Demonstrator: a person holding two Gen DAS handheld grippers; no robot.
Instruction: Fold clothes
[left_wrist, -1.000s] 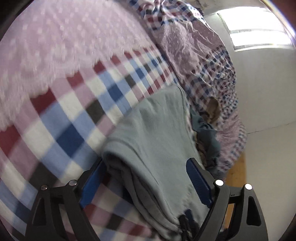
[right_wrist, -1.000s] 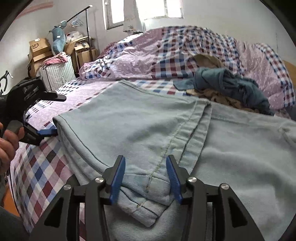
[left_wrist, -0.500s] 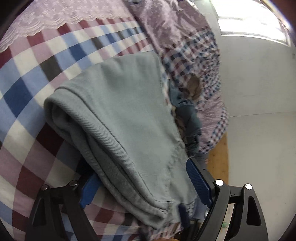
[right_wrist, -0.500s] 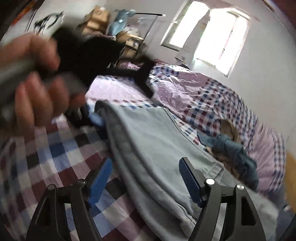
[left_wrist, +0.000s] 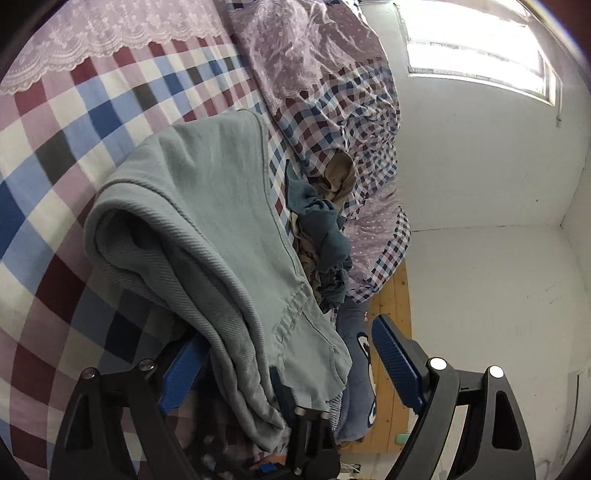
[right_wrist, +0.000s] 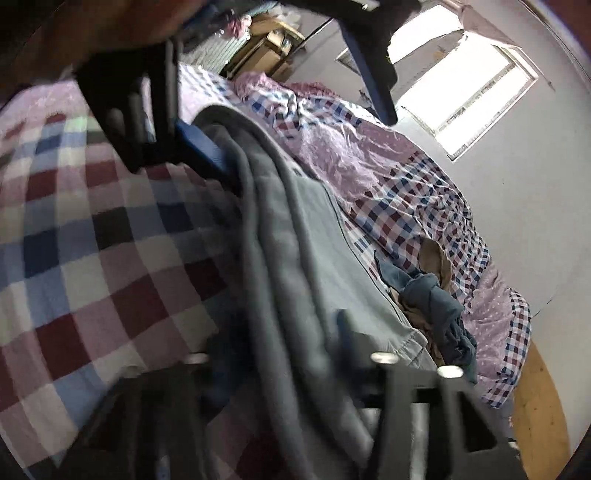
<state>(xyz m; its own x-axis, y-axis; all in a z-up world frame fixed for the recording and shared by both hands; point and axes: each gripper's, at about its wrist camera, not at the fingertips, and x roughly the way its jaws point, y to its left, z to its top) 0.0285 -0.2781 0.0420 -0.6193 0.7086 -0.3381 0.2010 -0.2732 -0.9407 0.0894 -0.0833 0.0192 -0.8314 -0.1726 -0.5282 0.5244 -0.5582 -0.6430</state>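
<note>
Folded pale green garment (left_wrist: 207, 236) lies on checked bedsheet (left_wrist: 74, 122), draped betw. the left gripper (left_wrist: 288, 365) fingers, which stand wide apart, not clamping it; its near end hangs over the left blue pad (left_wrist: 181, 373), right pad clear of the cloth. Right gripper (right_wrist: 295, 369) is badly blurred under the same garment (right_wrist: 295, 229); can't tell if it's clenched or released. One garment in hand. One crumpled pile of blue and tan clothes (left_wrist: 321, 229) lies beyond, to the right. Window (left_wrist: 476, 48) washed out.
</note>
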